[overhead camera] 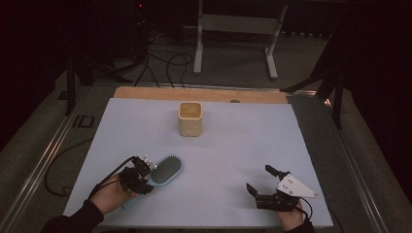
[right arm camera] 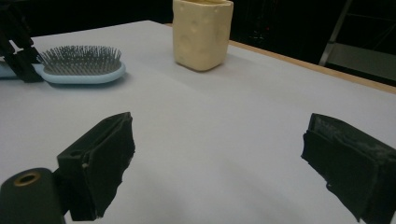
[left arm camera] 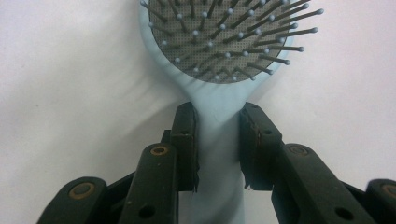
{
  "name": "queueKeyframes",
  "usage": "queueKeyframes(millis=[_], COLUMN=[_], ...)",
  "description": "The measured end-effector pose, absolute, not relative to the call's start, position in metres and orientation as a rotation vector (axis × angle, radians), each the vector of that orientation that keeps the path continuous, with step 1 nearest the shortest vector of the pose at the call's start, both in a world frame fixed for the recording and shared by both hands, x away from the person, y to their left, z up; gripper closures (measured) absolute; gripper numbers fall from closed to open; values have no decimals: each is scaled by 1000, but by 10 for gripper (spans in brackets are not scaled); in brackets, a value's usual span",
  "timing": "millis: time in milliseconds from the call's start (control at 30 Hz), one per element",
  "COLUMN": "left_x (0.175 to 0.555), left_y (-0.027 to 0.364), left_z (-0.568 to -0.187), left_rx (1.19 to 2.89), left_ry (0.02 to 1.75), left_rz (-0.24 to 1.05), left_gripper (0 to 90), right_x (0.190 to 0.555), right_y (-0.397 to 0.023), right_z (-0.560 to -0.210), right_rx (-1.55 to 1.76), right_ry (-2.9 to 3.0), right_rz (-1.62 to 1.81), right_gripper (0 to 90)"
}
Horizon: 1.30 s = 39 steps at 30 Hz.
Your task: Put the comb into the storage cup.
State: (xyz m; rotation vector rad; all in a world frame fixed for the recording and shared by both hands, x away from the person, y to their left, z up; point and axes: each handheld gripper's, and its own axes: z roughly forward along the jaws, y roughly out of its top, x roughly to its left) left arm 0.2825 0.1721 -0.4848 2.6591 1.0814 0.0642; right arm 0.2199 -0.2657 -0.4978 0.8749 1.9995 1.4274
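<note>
Left gripper (left arm camera: 218,144): my left hand (overhead camera: 112,195) holds it near the front left corner of the white table sheet (overhead camera: 233,145). Its two black jaws stand on either side of the pale blue hairbrush (left arm camera: 219,56), at the narrow neck where the handle meets the head. In the left gripper view both pads (left arm camera: 186,140) touch the sides of the handle, so I read the jaws as clamped on it; how firmly they press I cannot tell from this close angle.

Hairbrush position: it lies flat on the sheet with the bristles facing up. The oval head points away from me and to my right, and the handle runs back under the left gripper toward my hand. In the right gripper view the brush head rests on the sheet at far left.

Right gripper (right arm camera: 217,165): my right hand (overhead camera: 291,218) holds it near the front right corner of the sheet, well apart from the brush. Its jaws are spread wide with bare sheet between them and grasp nothing. The grey three-cornered plate (overhead camera: 294,186) sits on top of it.

Other items: a cream-coloured square container (overhead camera: 190,119) stands upright toward the far middle of the sheet, well apart from both grippers. Its sides show shallow round dimples in the right gripper view. A wooden table edge (overhead camera: 199,93) shows beyond the sheet.
</note>
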Motion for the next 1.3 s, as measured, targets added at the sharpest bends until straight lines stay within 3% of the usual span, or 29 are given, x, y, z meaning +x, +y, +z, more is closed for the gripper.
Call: queueKeyframes(millis=[1300], left_x=[276], left_y=[168], left_z=[-430], left_rx=[2428], left_ry=[920], left_rz=[127], left_gripper=[703], right_x=[220], right_y=[-266], right_z=[-498], right_rx=[874], right_ry=[1996], right_rz=[1428], right_gripper=[87])
